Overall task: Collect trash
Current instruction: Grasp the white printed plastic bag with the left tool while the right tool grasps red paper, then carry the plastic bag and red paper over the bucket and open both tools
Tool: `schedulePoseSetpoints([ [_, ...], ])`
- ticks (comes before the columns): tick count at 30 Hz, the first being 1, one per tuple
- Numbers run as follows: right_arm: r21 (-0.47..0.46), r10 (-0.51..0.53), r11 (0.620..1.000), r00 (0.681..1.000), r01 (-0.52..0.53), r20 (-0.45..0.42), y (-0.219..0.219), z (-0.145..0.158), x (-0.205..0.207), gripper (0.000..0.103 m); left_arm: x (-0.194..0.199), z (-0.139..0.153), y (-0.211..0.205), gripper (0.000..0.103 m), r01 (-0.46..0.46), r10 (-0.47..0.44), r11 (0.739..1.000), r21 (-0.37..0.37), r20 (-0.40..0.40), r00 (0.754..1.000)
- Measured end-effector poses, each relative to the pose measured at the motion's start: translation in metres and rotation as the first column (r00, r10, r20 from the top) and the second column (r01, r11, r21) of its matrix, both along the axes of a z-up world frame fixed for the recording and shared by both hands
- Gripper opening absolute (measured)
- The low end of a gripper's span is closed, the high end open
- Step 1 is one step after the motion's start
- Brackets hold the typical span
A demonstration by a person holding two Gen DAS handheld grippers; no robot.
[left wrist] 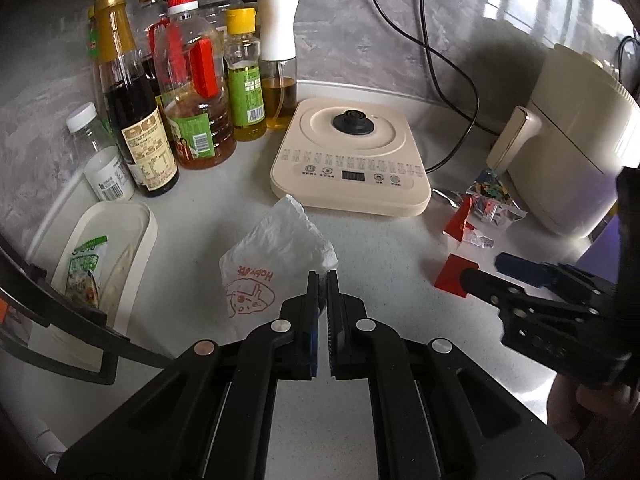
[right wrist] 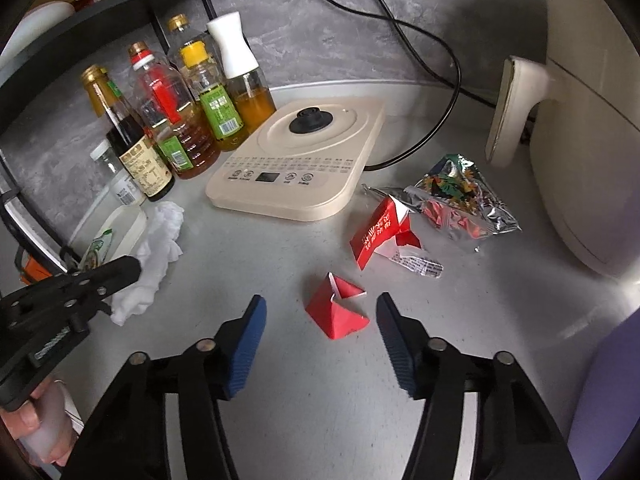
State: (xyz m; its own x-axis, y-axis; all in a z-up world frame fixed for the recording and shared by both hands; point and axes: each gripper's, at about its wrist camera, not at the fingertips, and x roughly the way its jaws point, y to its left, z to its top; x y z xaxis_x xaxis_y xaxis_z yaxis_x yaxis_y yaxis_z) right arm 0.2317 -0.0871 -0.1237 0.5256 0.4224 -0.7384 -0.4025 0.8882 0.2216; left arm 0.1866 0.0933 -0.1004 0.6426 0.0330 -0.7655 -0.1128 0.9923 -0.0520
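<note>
The counter (right wrist: 280, 264) lies bare in the middle, between the white plastic bag (right wrist: 154, 256) on the left and the red paper scrap (right wrist: 338, 312). Behind that stretch the cream heating base (right wrist: 300, 160) blocks the way, with a cluster of bottles (right wrist: 176, 120) beside it. To the right, a red carton (right wrist: 376, 232) and foil wrapper (right wrist: 460, 200) crowd against the air fryer (right wrist: 580, 120). A black cord (right wrist: 436, 120) trails behind.
</note>
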Motion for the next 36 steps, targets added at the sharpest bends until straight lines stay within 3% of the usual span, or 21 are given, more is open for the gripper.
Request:
schedulePoseSetpoints([
  [3,-0.012,0.013,1.000,1.000,-0.014,-0.017,0.003,-0.005,0.009,0.030,0.000,0.002,0.001,0.004,0.001,-0.001,1.000,-0.003,0.004,1.000],
  [4,-0.017,0.022,1.000,0.999,-0.023,-0.034,0.004,-0.008,0.012,0.017,0.000,0.002,0.001,0.004,0.003,-0.003,1.000,-0.003,0.005,1.000],
  [6,-0.017,0.027,0.999,0.999,-0.027,-0.033,0.004,-0.008,0.012,0.008,-0.001,0.004,0.001,0.004,0.007,-0.007,1.000,-0.004,0.010,1.000],
  [14,0.001,0.050,0.999,0.999,-0.050,0.009,-0.003,0.011,-0.006,0.006,-0.006,0.013,-0.003,0.005,0.005,-0.005,1.000,-0.008,0.036,0.999],
  [25,0.052,0.088,0.994,0.989,-0.095,0.117,-0.026,0.059,-0.052,0.006,-0.015,0.033,-0.032,0.005,0.027,-0.030,0.999,0.036,0.078,0.996],
  [36,0.073,0.037,0.996,0.982,-0.051,0.187,-0.065,0.087,-0.073,0.006,-0.019,0.055,-0.067,0.005,0.066,-0.073,0.996,0.053,0.136,0.988],
])
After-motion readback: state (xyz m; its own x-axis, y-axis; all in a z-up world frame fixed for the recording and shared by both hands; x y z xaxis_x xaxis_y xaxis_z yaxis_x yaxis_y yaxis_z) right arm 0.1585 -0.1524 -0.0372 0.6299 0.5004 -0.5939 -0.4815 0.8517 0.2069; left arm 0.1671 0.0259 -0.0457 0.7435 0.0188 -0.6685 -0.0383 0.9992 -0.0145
